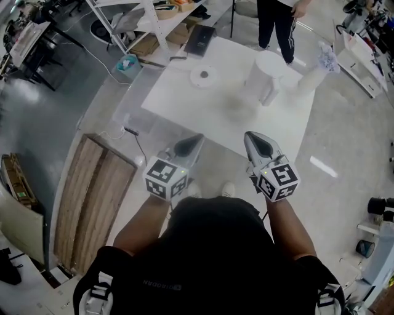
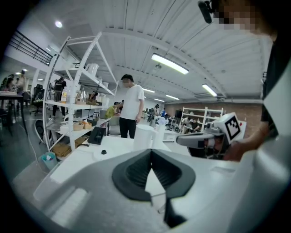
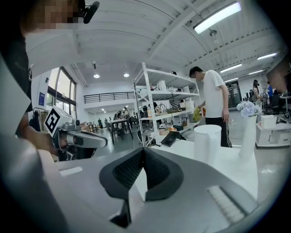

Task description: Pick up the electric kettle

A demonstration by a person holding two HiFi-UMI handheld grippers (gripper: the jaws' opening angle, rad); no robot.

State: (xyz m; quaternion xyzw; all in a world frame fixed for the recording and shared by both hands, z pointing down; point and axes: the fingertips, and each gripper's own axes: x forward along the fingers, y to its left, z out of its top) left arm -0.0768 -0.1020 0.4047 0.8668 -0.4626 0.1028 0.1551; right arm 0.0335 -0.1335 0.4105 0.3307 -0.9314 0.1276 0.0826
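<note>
The white electric kettle (image 1: pixel 266 77) stands upright on the far right part of the white table (image 1: pixel 184 98); it also shows in the left gripper view (image 2: pixel 144 136) and the right gripper view (image 3: pixel 207 143). Its round base (image 1: pixel 204 75) lies apart, to its left. My left gripper (image 1: pixel 188 146) and right gripper (image 1: pixel 258 144) hover side by side just short of the table's near edge, well away from the kettle. Both point toward the table, both are shut, and nothing is between the jaws.
A white vase with flowers (image 1: pixel 311 77) stands right of the kettle. A black device (image 1: pixel 200 40) lies at the table's far edge. A person (image 1: pixel 277 18) stands beyond the table. White shelving (image 1: pixel 141 24) is at the back left and wooden boards (image 1: pixel 92 197) lie on the floor at left.
</note>
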